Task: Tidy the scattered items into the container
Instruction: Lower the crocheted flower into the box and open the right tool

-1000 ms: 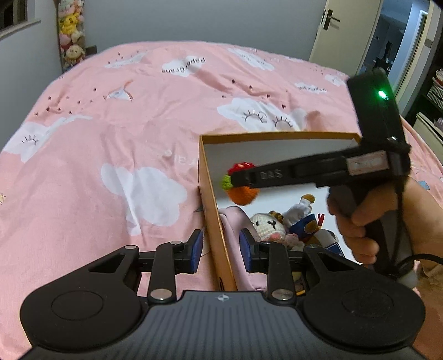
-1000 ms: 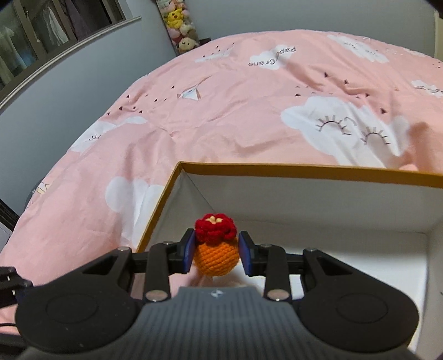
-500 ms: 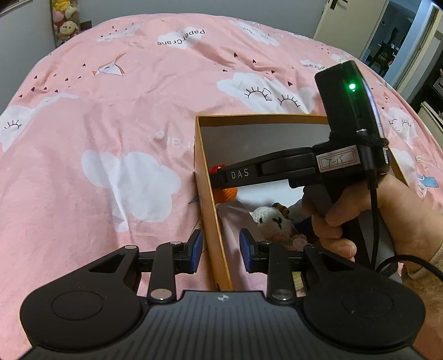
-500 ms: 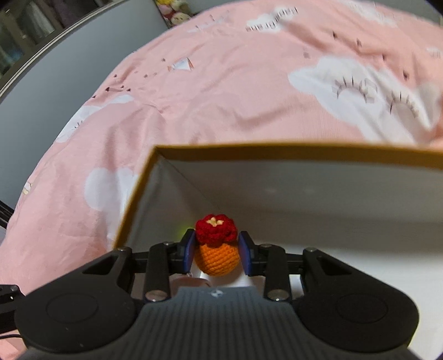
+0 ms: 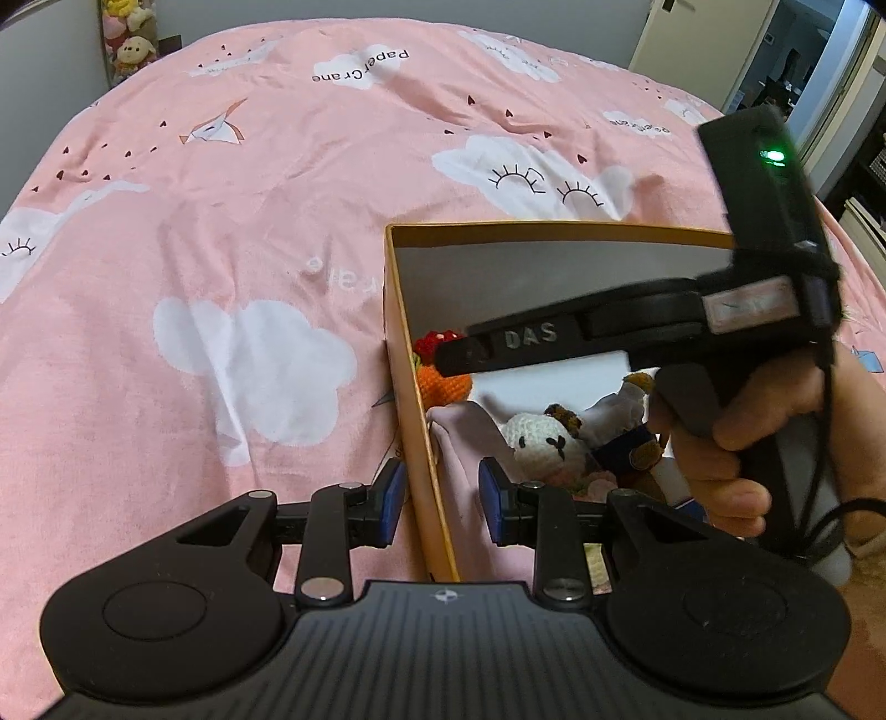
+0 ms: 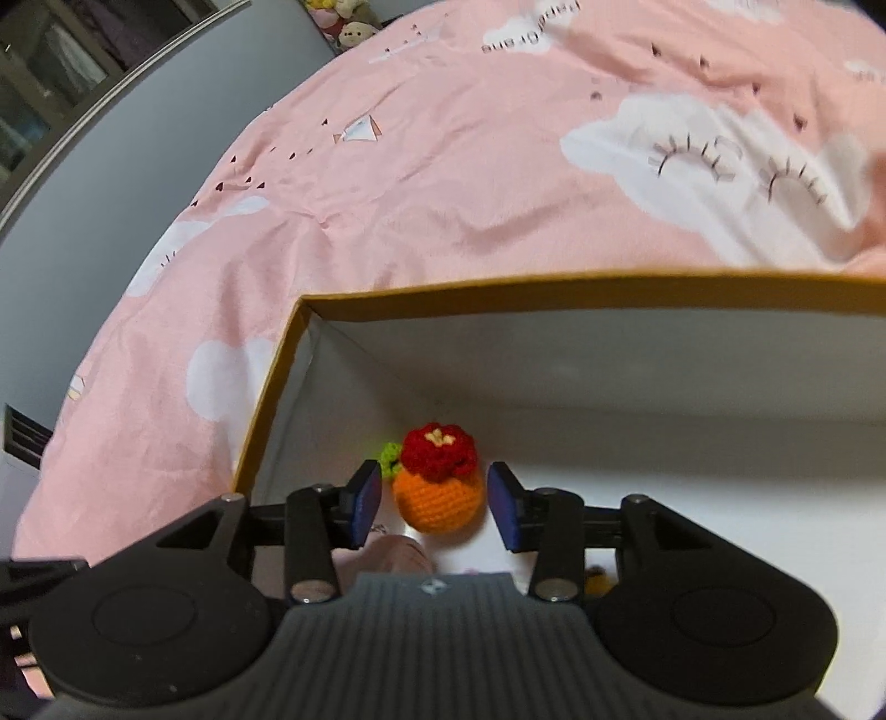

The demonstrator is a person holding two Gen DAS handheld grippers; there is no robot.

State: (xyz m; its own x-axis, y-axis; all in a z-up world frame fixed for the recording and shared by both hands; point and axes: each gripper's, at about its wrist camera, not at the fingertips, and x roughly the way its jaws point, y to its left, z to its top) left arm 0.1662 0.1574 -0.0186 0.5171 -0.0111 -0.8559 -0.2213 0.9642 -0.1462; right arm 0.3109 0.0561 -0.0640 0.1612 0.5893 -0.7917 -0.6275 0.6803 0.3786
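Right gripper: jaws opening, crochet toy loose between pads, inside box | Left gripper: astride box wall, gap visible | Toy judged soft, light; grip orange body.

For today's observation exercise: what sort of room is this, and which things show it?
Most likely a bedroom: a bed under a pink cloud-print cotton duvet, stacked plush toys in the corner, and a cream door standing open.

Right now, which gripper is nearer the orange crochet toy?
Right. The right gripper straddles the orange crochet toy, jaws opening; the left gripper straddles the box wall, nearer the camera.
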